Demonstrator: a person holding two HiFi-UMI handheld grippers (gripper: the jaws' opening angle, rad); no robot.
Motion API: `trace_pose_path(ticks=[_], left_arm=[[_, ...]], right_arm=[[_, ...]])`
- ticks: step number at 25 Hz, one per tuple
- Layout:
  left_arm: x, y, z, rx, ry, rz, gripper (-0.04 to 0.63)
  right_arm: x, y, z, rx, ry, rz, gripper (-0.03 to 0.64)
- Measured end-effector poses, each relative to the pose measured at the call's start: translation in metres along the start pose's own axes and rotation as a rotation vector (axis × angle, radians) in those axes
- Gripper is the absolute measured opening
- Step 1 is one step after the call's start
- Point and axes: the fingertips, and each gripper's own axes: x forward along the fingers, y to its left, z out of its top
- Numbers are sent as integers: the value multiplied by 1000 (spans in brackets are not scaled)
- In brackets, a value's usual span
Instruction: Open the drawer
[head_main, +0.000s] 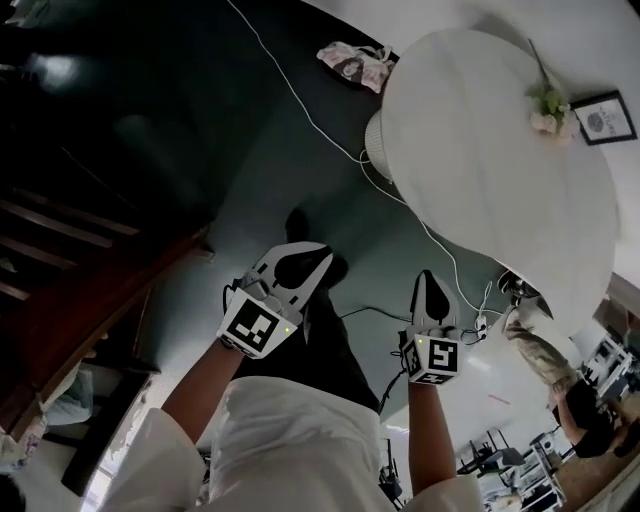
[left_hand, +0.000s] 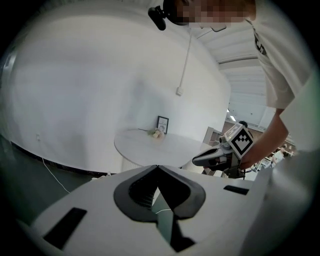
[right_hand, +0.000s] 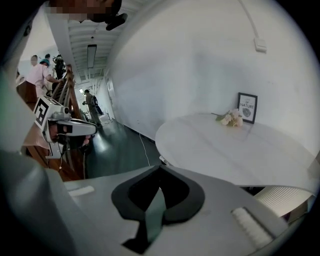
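No drawer shows in any view. In the head view both grippers hang over a dark green floor (head_main: 200, 130), held by a person in white sleeves. My left gripper (head_main: 312, 256) is shut with nothing between its jaws; in its own view the tips (left_hand: 157, 167) meet. My right gripper (head_main: 428, 282) is shut and empty too, its tips (right_hand: 160, 168) closed in its own view. The two are side by side and apart. The left gripper view catches the right gripper (left_hand: 202, 159) at its right, and the right gripper view catches the left gripper (right_hand: 82, 128) at its left.
A round white table (head_main: 500, 190) stands ahead to the right, bearing a small flower bunch (head_main: 547, 108) and a framed picture (head_main: 603, 117). A white cable (head_main: 300, 100) runs across the floor. Dark wooden stairs (head_main: 80, 300) rise at the left. People stand far off (right_hand: 42, 72).
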Motion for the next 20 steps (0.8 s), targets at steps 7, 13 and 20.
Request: trace_pose_path(ticks=[7, 13, 20], left_arm=[[27, 31, -44, -9, -14, 8, 8], [54, 43, -88, -58, -12, 9, 8], [87, 42, -129, -81, -28, -7, 8]], right_arm=[[70, -4, -41, 0, 44, -15, 11], [113, -23, -83, 23, 64, -80, 12], [147, -45, -110, 31, 25, -154, 12]])
